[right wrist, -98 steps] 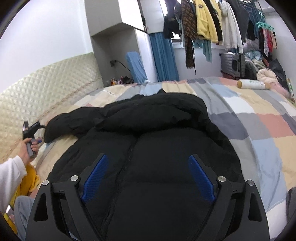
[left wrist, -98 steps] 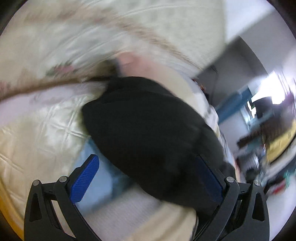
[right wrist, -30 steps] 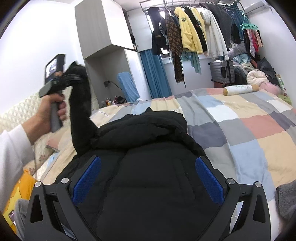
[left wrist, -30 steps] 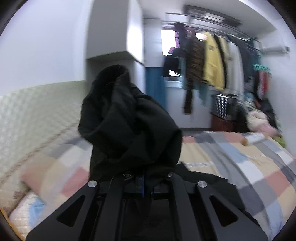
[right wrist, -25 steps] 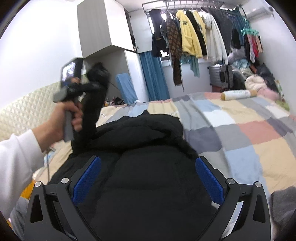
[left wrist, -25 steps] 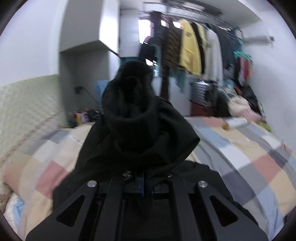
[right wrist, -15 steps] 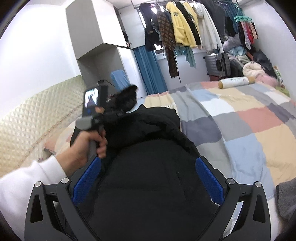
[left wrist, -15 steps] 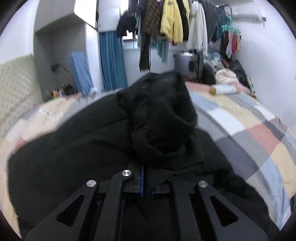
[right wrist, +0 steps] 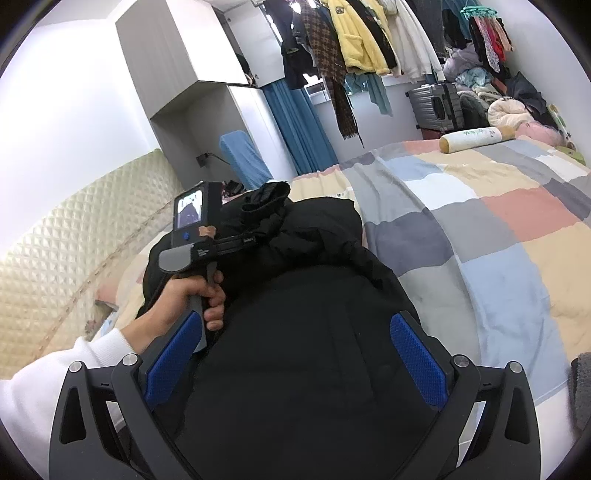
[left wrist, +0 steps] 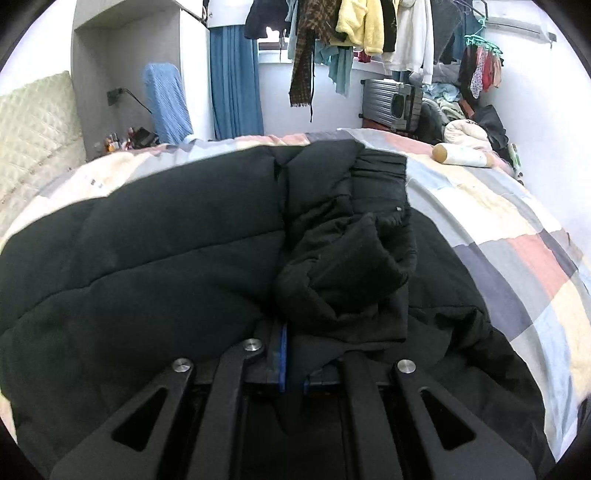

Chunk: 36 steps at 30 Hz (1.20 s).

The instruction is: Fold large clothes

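Left tongs (left wrist: pixel 291 363) clamped on, seemingly, black jacket (left wrist: pixel 147 258) sleeve cuff (left wrist: pixel 347 266).

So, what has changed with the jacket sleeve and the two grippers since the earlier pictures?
The left gripper, open beside the sleeve at first, shut on its cuff, lifted it high, then swung it across and down over the black jacket. It still clamps the sleeve. The right gripper stayed open above the jacket's body. The jacket's body stayed flat on the patchwork quilt.

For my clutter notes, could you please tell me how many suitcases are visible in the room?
1. A grey suitcase stands against the far wall beyond the bed, under the hanging clothes. Others may be hidden behind the piled laundry beside it.
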### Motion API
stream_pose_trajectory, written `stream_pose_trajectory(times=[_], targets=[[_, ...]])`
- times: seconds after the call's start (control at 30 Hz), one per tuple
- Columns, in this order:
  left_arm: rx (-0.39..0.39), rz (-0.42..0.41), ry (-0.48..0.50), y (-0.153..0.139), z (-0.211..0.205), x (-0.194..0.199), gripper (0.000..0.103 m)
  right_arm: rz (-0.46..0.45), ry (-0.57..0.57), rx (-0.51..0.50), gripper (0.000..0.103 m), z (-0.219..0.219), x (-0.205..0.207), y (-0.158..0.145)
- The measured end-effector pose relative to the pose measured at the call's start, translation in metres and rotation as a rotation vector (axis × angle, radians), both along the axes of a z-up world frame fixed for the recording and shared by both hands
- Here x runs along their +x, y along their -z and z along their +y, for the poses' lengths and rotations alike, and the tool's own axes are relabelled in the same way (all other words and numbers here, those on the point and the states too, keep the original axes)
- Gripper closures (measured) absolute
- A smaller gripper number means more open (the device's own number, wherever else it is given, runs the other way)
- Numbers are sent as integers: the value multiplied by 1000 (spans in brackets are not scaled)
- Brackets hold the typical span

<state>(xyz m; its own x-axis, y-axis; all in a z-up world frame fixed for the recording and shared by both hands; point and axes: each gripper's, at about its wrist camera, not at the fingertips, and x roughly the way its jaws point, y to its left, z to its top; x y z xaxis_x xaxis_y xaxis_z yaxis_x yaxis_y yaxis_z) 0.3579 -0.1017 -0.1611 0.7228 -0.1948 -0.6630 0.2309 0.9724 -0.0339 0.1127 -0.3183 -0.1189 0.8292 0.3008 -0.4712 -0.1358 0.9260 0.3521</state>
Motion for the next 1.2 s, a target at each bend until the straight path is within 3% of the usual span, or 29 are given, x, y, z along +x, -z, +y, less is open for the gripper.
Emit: stream_pose_trajectory(times=[0.1, 0.17, 0.27, 0.63, 0.77, 1.0, 1.2], targets=[[-32, -11, -25, -8, 8, -11, 80, -23, 0, -16, 0, 4, -3, -4], [-31, -46, -36, -14, 11, -21, 55, -37, -4, -29, 0, 7, -5, -6], [-32, -61, -38, -22, 17, -33, 36, -61, -20, -46, 0, 13, -8, -9], [-116, -152, -87, -73, 79, -98, 32, -120, -43, -62, 0, 27, -16, -15], [-112, -180, -99, -82, 104, -125, 32, -129, -51, -82, 0, 36, -21, -19], [-124, -177, -127, -73, 153, -146, 32, -152, -67, -86, 0, 46, -17, -34], [-122, -134, -168, -49, 197, -136, 30, -147, -110, -177, 0, 73, 28, -54]])
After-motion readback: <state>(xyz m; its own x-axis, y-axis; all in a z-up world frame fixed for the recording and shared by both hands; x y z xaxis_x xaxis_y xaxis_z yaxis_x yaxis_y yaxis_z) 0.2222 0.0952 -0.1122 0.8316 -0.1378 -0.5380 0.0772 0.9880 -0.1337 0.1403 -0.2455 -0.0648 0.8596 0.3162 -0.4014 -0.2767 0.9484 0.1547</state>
